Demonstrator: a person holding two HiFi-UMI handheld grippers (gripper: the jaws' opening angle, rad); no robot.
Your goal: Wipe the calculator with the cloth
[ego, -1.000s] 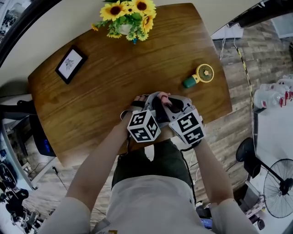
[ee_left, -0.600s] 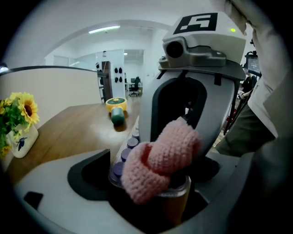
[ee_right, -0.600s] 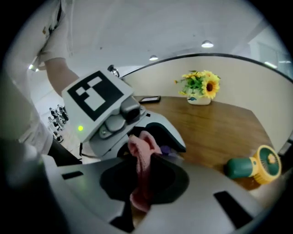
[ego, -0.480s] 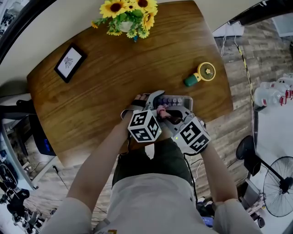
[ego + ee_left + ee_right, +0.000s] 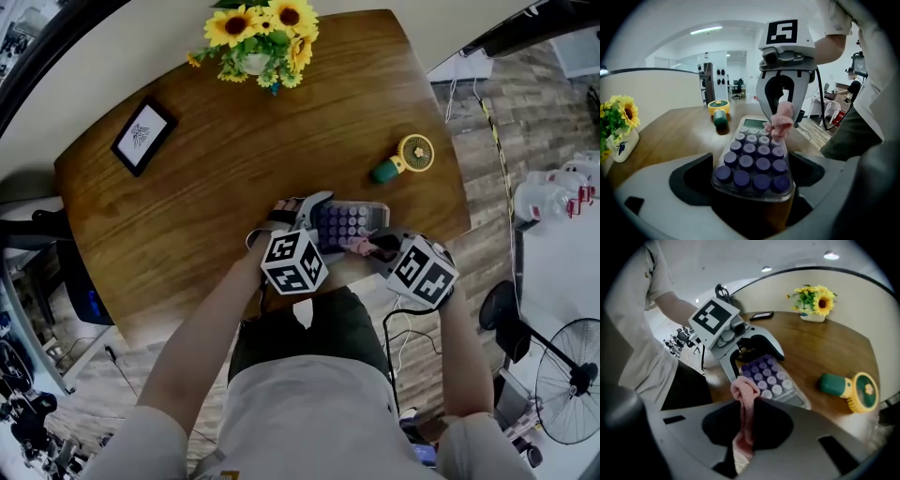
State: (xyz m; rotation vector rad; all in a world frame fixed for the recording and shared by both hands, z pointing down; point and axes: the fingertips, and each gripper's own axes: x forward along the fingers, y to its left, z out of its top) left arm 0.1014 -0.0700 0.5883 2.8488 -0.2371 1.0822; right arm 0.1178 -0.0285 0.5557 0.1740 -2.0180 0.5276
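Note:
A calculator [image 5: 349,223] with round purple keys and a clear case lies near the table's front edge. My left gripper [image 5: 752,180] is shut on its near end; the keys [image 5: 749,161] run away from the jaws toward the display. My right gripper [image 5: 746,423] is shut on a pink cloth [image 5: 744,397]. In the left gripper view the bunched cloth [image 5: 780,119] hangs from the right gripper [image 5: 783,93] and rests on the far right keys next to the display. In the head view the cloth [image 5: 361,247] sits at the calculator's front right edge.
A yellow and green hand fan [image 5: 408,156] lies to the right on the wooden table [image 5: 206,187]. A vase of sunflowers [image 5: 262,37] stands at the far edge and a small black picture frame [image 5: 143,134] at the left. The table's front edge is just below the grippers.
My right gripper has drawn right and back toward the table's edge with the cloth, dragging it across the keys and uncovering most of them. The left gripper has kept its hold.

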